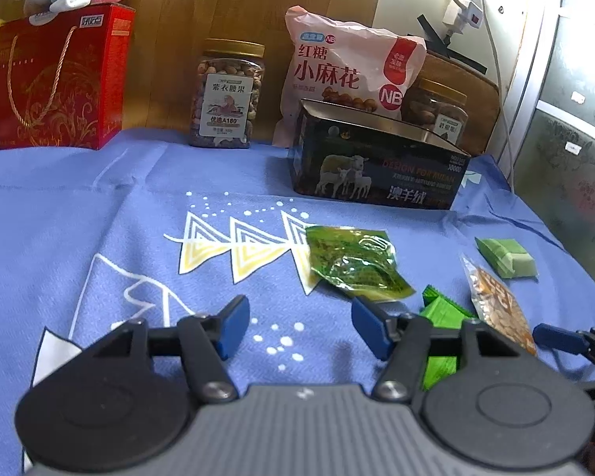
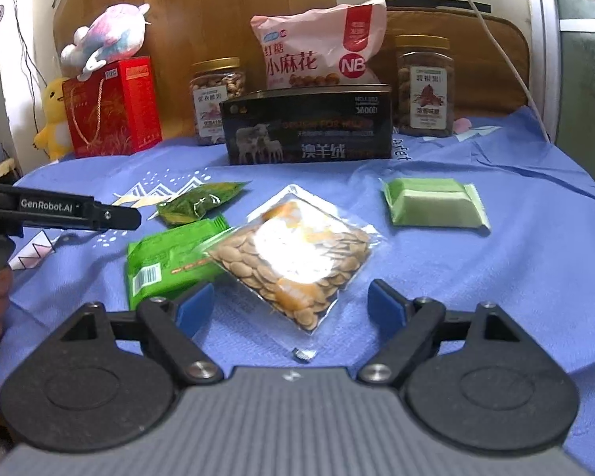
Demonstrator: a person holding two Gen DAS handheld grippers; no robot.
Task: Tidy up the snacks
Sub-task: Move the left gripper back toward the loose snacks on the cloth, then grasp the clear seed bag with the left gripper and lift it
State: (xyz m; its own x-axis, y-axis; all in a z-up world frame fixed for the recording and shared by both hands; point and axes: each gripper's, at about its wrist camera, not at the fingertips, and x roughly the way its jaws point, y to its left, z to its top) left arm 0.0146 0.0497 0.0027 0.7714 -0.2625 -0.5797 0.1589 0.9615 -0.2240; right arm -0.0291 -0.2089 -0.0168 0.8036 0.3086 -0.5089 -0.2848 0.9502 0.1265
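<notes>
So far, little is being shown as done: four small snack packets are lying loose on the blue-clothed surface (image 2: 515, 277), all in front of the open black tin (image 2: 309, 127), and none is seen inside it, though its inside is mostly hidden from both views. The tin is being taken here as the likely container, which is a judgement only.

The seed packet (image 2: 293, 254) is lying straight in front of the tin, nearest the right gripper (image 2: 291, 309). The bright green packet (image 2: 170, 261) is lying in front of the tin and to its left, with one edge tucked under the seed packet. The dark green packet (image 2: 198, 202) is resting nearer the tin, also to its left. The pale green packet (image 2: 432, 206) is lying in front of the tin's right end, apart from the rest.

The right gripper's fingers are being held wide apart, with nothing between them, just short of the seed packet. The left gripper (image 1: 301, 327) is being held about half open over bare cloth, with nothing gripped; the dark green packet (image 1: 357, 263) is lying just beyond its right finger.

Behind the tin, the jars (image 2: 424, 87), the pink bag (image 2: 321, 47) and the red box (image 2: 115, 107) are standing in a row already. Every loose packet is judged as still to be gathered.
</notes>
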